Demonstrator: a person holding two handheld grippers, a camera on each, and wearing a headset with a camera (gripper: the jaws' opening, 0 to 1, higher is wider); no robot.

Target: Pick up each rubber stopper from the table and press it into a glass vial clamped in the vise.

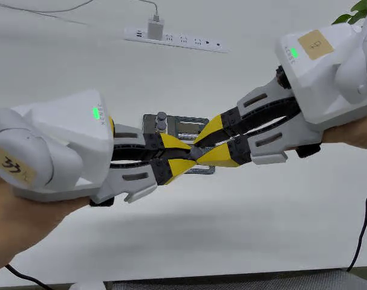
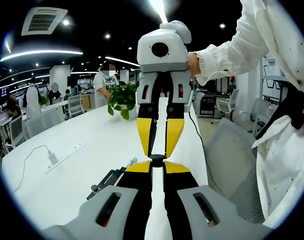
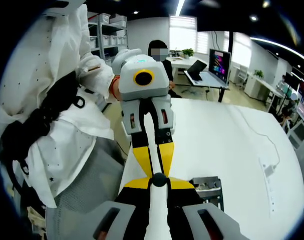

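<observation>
At the centre of the head view, the left tongs [image 1: 195, 154] and the right tongs [image 1: 203, 150] meet tip to tip. Their yellow-and-black jaws make an X above the white tabletop [image 1: 231, 229]. Both pairs are drawn narrow. In the right gripper view a small dark round stopper [image 3: 158, 180] sits just where the four tips come together; which pair grips it I cannot tell. The left tongs come in from the lower left of the head view, the right tongs from the upper right.

Just behind the crossing, partly hidden by the jaws, the vise [image 1: 186, 127] sits on the tabletop. What looks like a small upright vial [image 1: 161, 121] stands at its left end. Farther out, at the top of the frame, a white power strip [image 1: 174, 40] lies with a charger [image 1: 155, 27] plugged in. Green leaves [image 1: 357, 11] show in the upper right corner.
</observation>
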